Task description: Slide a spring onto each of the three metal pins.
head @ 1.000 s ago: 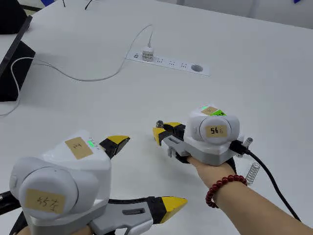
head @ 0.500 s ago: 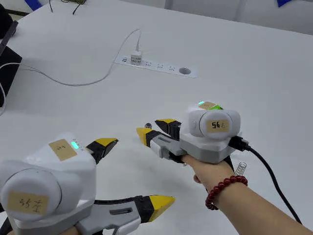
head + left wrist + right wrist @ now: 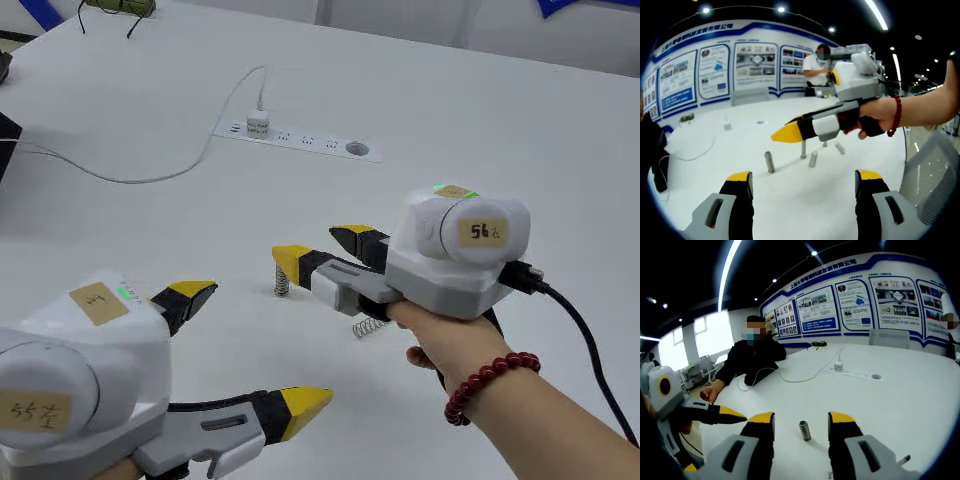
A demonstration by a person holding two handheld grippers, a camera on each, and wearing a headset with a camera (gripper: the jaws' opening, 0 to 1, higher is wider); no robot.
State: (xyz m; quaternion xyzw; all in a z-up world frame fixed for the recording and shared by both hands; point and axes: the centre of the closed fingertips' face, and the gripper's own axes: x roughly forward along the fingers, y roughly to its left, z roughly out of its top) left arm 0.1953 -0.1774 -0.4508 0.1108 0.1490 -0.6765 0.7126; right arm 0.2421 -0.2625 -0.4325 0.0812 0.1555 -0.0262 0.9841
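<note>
Head view, left gripper (image 3: 245, 345): at 7 o'clock of the picture, jaws spread wide with nothing between them.
Head view, right gripper (image 3: 320, 244): held in a hand (image 3: 445, 335) at 3 o'clock, jaws parted and empty, pointing toward 9 o'clock over the white table (image 3: 480, 130).
Head view, upright spring (image 3: 282, 283): stands on the table just at 6 o'clock of the right gripper's nearer yellow tip.
Head view, loose spring (image 3: 369, 326): lies on its side at 6 o'clock of the right gripper's body.
Head view, power strip (image 3: 300, 140): at 12 o'clock, well apart, with a white cable (image 3: 170, 172) trailing toward 9 o'clock.
Left gripper view, own jaws: wide apart at 6 o'clock, gripping nothing; the right gripper enters from 3 o'clock, above the parts.
Left gripper view, parts: upright spring (image 3: 769, 161) near centre; a thin bare pin (image 3: 803, 149) stands at its 2 o'clock, with a short ribbed piece (image 3: 813, 159) just beside the pin.
Right gripper view, own jaws: parted, with the upright spring (image 3: 804, 430) seen in the gap, touching neither.
Right gripper view, surroundings: left gripper at 9 o'clock; a seated person (image 3: 752, 357) at 11 o'clock.
</note>
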